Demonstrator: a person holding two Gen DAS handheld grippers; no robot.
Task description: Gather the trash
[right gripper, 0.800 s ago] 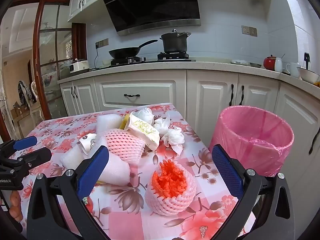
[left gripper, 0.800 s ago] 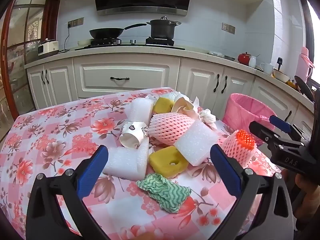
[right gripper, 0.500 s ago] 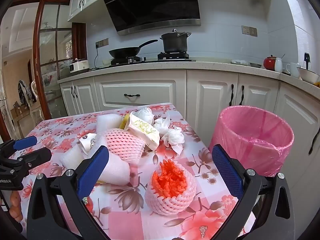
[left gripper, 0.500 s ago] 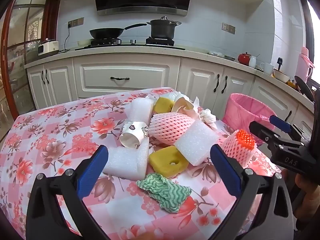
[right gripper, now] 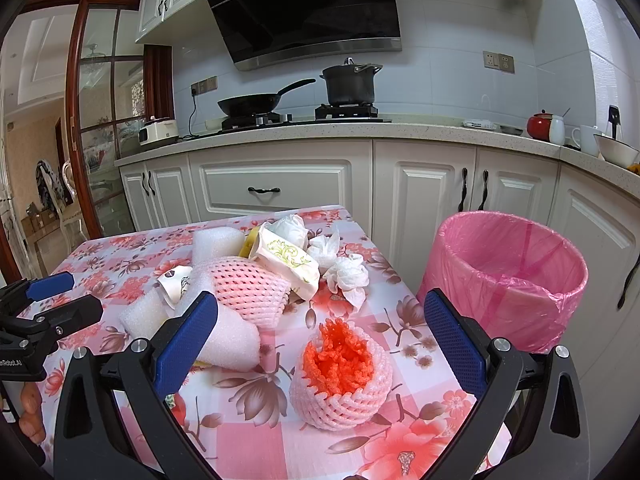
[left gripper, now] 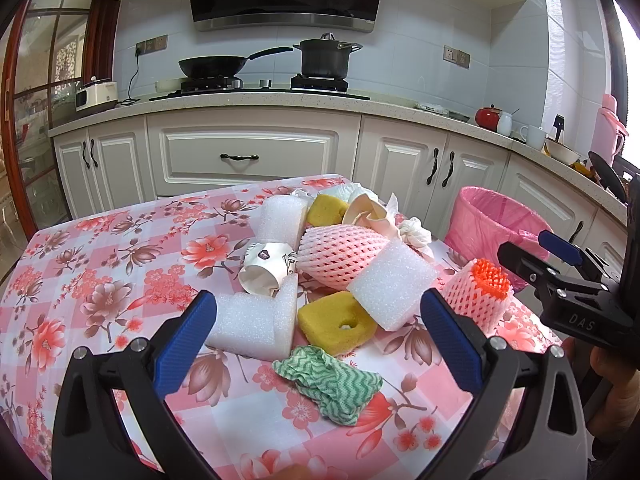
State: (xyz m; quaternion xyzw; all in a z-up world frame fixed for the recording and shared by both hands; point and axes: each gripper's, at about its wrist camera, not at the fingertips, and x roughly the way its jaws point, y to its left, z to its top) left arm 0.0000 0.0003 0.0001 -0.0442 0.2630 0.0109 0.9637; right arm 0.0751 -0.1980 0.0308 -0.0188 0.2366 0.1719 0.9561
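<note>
Table (left gripper: 100,272) under a pink flowered cloth is filling the lower part of both wrist views, and both grippers are hovering over its near edge, tilted downward. Beyond the right gripper's right finger, off the table's right edge, a bin lined with a pink bag (right gripper: 508,276) is standing open on the floor in front of the white cabinets.

The left gripper (left gripper: 318,340) is holding its blue-padded jaws spread wide with nothing between the pads. Ahead of it the trash is lying in a heap: a long pink foam fruit net (left gripper: 340,254) is resting across the middle, with a white foam block (left gripper: 394,286) leaning against its right end and an L-shaped white foam piece (left gripper: 256,322) just ahead of the left finger. A yellow sponge (left gripper: 336,324) with a hole is sitting between these two, and a green-and-white wavy cloth (left gripper: 330,384) is lying crumpled nearest the jaws, roughly midway between the fingers. A crushed paper cup (left gripper: 264,268) is lying beyond the L-shaped foam.

The right gripper (right gripper: 320,340) is likewise standing wide open and holding nothing. Directly between its fingers, apart from both pads, a small pink foam net with orange netting inside (right gripper: 340,372) is sitting upright on the cloth. Farther ahead, crumpled white tissues (right gripper: 348,274) are lying beside the heap.
</note>
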